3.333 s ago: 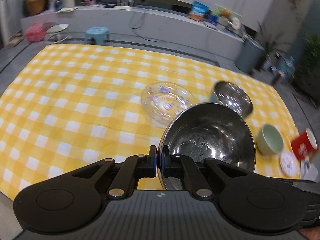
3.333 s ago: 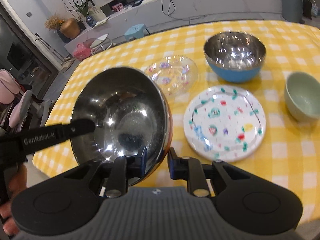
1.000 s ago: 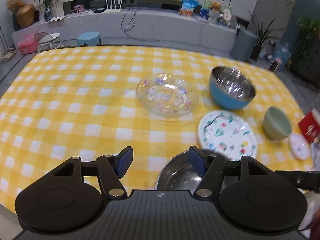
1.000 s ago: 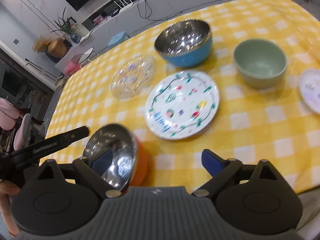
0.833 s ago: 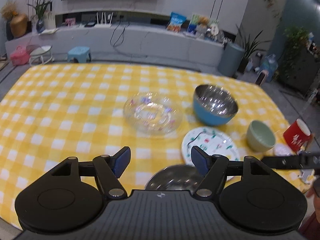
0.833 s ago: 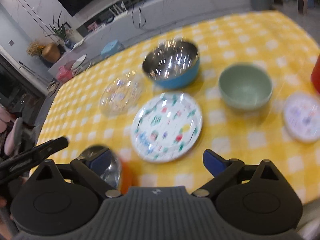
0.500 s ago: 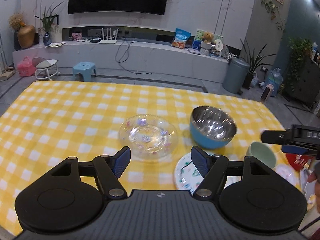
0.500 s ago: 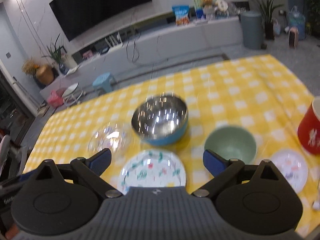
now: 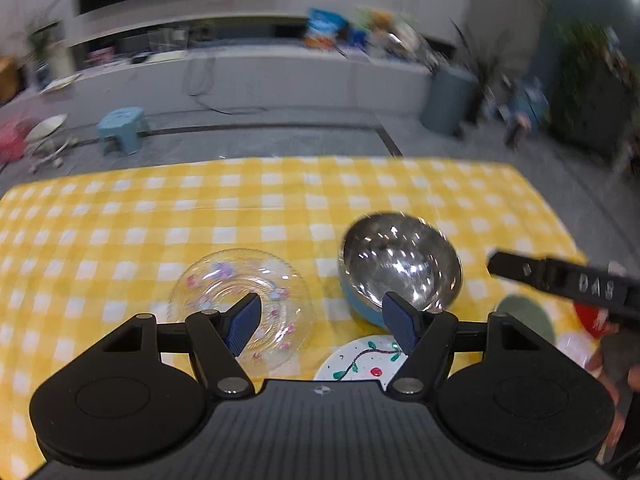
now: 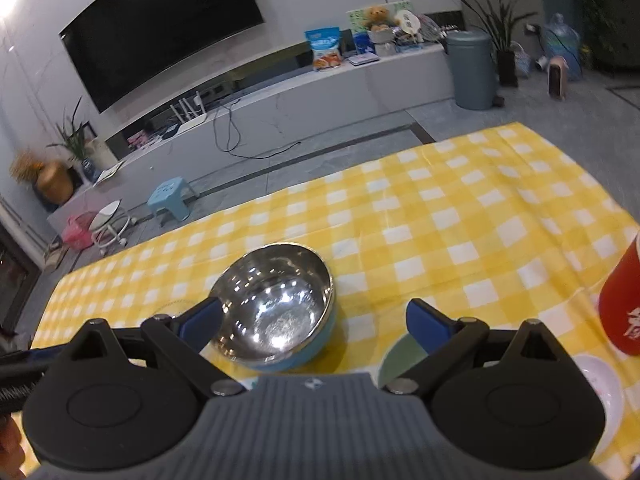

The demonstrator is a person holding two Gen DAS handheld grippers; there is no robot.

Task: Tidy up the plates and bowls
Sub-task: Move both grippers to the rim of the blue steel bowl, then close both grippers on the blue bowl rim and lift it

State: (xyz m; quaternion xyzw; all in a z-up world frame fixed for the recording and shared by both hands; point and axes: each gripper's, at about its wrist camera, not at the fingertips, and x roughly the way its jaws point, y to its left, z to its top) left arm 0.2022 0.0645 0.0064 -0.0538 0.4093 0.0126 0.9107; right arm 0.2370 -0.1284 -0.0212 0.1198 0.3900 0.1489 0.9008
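Steel bowl released and out of view, left gripper [image 9: 322, 323] and right gripper [image 10: 314, 321] spread, lifted

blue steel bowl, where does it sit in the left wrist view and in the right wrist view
Left wrist view: the blue steel bowl sits right of centre, above the right fingertip, to the right of the clear glass plate.
Right wrist view: the same bowl sits left of centre, beside the left fingertip.
Shared landmark: the grey trash bin on the floor beyond the table, upper right in both views.
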